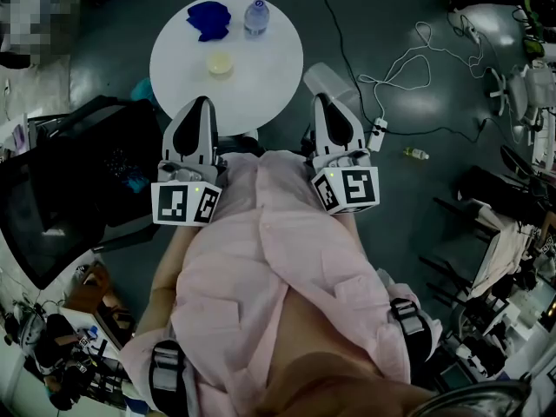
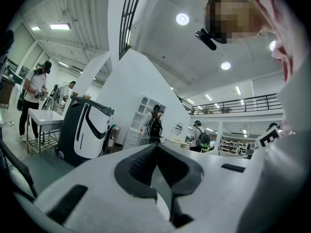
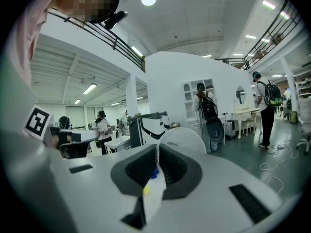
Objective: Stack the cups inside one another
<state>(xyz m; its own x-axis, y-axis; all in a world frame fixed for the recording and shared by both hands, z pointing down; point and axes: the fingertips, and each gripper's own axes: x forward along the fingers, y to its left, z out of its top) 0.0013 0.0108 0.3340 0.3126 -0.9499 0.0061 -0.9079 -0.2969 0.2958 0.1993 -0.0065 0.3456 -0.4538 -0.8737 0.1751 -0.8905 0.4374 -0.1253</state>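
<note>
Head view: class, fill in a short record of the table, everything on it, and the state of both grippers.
table: round, white
yellow cup: upright, near the table's middle
blue object: far side, shape unclear, possibly a cup
bottle: clear, right of the blue object
left gripper: shut, empty, by the table's near edge
right gripper: shut, empty, by the near edge
stacking: not yet begun

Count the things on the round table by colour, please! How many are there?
Blue: 1, a blue thing
Yellow: 1, a cup
Clear: 1, a bottle
Total: 3 on the table
</note>
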